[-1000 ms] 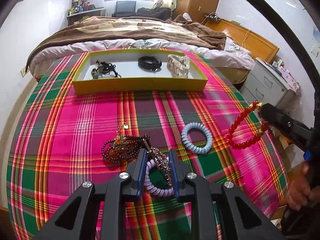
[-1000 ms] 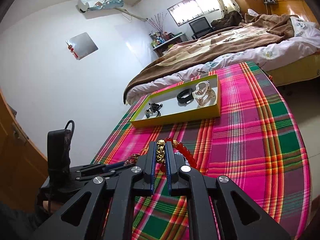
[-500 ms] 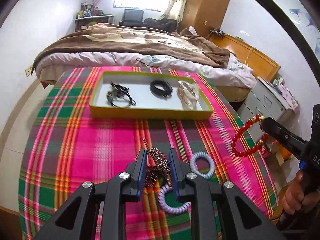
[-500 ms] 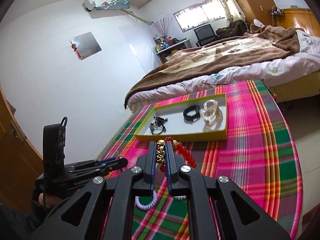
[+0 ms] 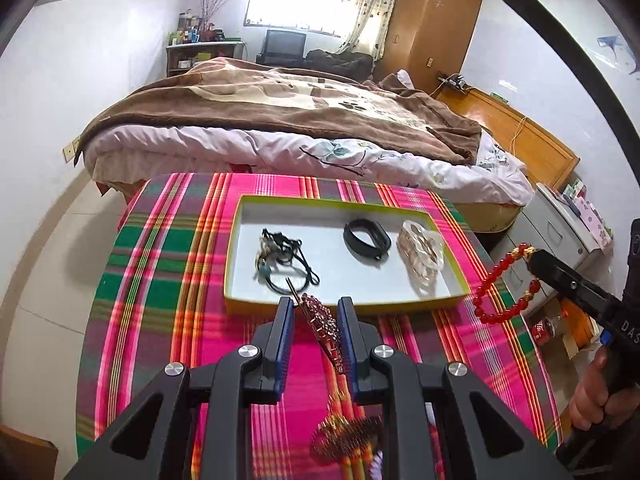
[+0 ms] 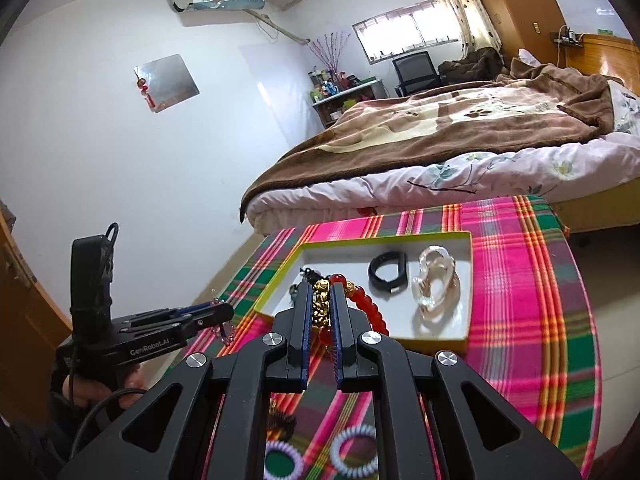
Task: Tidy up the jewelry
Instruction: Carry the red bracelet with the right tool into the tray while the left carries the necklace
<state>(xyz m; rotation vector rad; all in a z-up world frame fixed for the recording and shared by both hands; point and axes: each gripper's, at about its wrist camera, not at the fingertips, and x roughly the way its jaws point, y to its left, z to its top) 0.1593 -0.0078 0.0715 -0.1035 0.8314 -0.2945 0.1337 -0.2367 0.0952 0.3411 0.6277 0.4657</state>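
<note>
Left tool (image 5: 313, 326): my jaws are nearly closed, pinching a jewelled hair clip (image 5: 320, 326).
Right tool (image 6: 322, 312): clamped tight on the gold charm of a red bead bracelet (image 6: 366, 306).
Just changed: both tools have lifted off the bench (image 5: 168, 264) and travelled up to the yellow tray (image 5: 448, 264); a second ago they sat further back.
Meaning: both pieces are ready to drop in.
Left behind: coil hair ties (image 6: 354, 454).

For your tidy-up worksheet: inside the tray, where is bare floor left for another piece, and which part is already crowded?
Inside the tray, bare floor lies between the tangle of black cords and the black band, and along the near wall in front of the band. The right end is crowded: the clear bracelets sit close beside the band.
</note>
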